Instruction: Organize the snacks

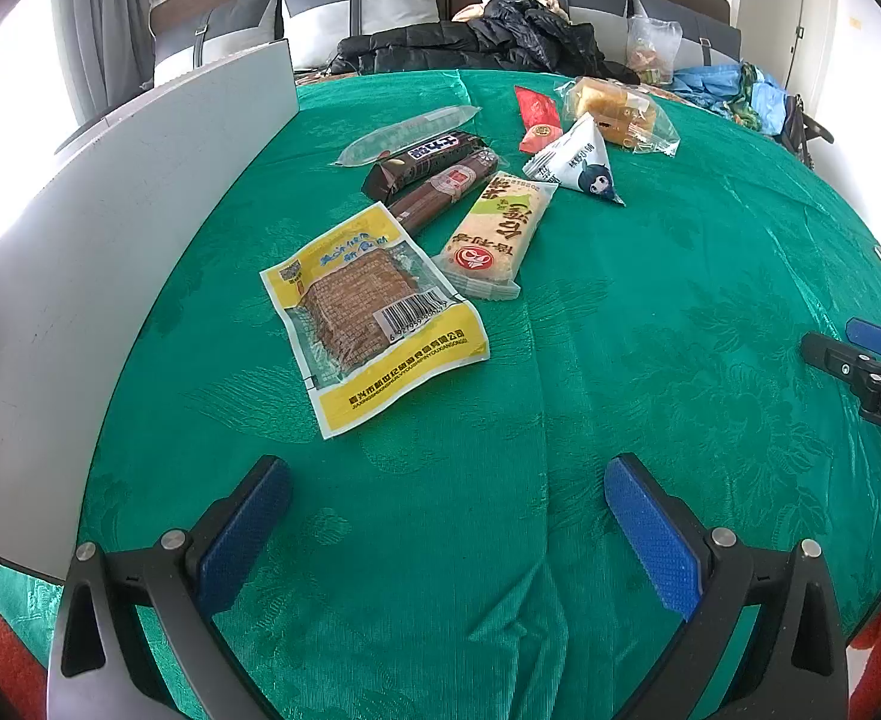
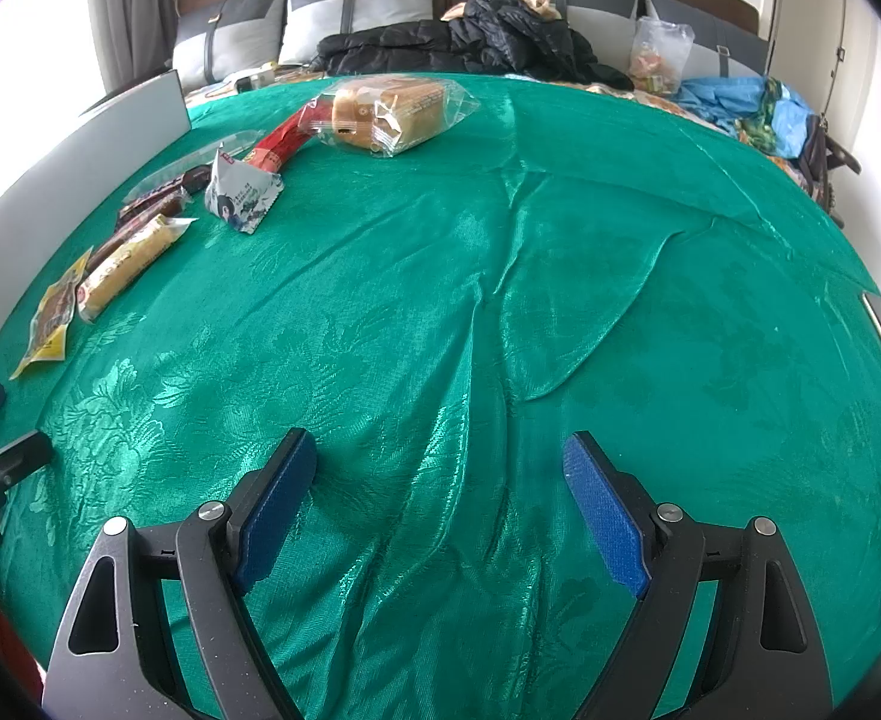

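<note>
Green brocade cloth covers the table, and the snacks lie in a loose cluster beside a white box wall: a yellow dried-tofu packet nearest, a rice-cracker pack touching it, a triangular pouch and bagged bread farther back. Left tongs and right tongs both hang wide apart, holding nothing.

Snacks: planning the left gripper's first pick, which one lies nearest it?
The yellow packet, front-most of the row; the others lie beyond it.
</note>
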